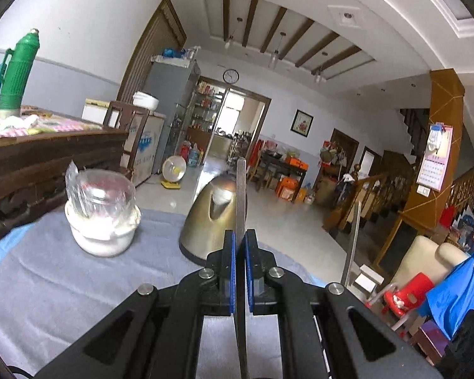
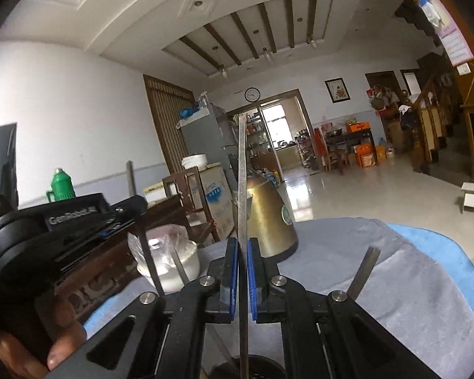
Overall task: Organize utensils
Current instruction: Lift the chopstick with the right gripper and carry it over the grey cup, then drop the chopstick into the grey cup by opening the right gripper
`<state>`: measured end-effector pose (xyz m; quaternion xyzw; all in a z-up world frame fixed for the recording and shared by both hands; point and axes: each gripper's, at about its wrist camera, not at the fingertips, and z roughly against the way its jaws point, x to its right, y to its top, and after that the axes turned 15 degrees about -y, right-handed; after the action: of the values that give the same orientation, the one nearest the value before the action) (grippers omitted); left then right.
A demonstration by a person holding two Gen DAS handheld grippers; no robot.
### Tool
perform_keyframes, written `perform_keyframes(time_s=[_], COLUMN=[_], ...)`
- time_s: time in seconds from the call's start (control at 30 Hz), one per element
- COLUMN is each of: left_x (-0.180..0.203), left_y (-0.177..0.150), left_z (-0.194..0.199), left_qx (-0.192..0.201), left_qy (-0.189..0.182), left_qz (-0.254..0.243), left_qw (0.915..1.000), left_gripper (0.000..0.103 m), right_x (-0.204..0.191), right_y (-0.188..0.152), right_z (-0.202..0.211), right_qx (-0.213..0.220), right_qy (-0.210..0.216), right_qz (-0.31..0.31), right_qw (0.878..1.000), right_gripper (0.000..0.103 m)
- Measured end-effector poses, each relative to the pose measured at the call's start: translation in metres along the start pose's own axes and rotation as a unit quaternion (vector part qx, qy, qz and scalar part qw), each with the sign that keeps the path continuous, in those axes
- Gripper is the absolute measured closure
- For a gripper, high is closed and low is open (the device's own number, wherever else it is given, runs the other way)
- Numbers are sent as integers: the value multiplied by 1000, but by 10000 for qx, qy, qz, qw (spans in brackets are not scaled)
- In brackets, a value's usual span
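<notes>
My left gripper [image 1: 240, 237] is shut on a flat metal utensil handle [image 1: 240, 195] that stands upright between the blue pads. My right gripper [image 2: 242, 243] is shut on another flat metal utensil handle [image 2: 242, 173], also upright. The right-held utensil shows in the left wrist view as a thin metal strip [image 1: 352, 243] at the right. The left gripper body [image 2: 47, 230] and its utensil tip [image 2: 130, 177] show at the left of the right wrist view. Other utensil handles [image 2: 363, 271] rise at the bottom. A dark holder opening [image 2: 252, 368] lies below the right gripper. The utensils' working ends are hidden.
A brass-coloured kettle [image 1: 210, 218] stands on the grey cloth-covered table [image 1: 63, 284]. A white bowl with a plastic-wrapped glass [image 1: 101, 208] sits to its left. A dark wooden cabinet [image 1: 47, 154] with a green thermos [image 1: 17, 72] stands behind.
</notes>
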<state>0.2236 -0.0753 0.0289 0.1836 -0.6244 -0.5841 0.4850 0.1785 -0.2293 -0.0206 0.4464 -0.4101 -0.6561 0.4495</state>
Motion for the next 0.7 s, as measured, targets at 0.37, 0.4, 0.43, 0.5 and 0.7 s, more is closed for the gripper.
perform_keyframes(time_s=[0.37,0.4,0.43,0.5,0.7], left_x=[-1,0,0,1,6], left_y=[-34,-36,-36,-37,-38], left_z=[0,1,3,9,35], left_qx=[-371,-409,-460,-540,-807], left_qy=[1,-10,-34,-108,-274], left_qz=[-72,-79,-71,-60,-116], left_qw=[9993,9991,9989,9985,9963], left_gripper=[97,97,97,97,97], right_x=[15,13,13,14,18], right_y=[-18,-19,-20,-20,-24], right_z=[17,19,24,30,49], right_qx=[-189,-189,-182,-187,-365], right_qy=[32,29,35,50,98], right_qz=[145,190,249,326,387], right_qw=[9997,9996,9995,9993,9985], right_gripper=[97,97,97,97,95])
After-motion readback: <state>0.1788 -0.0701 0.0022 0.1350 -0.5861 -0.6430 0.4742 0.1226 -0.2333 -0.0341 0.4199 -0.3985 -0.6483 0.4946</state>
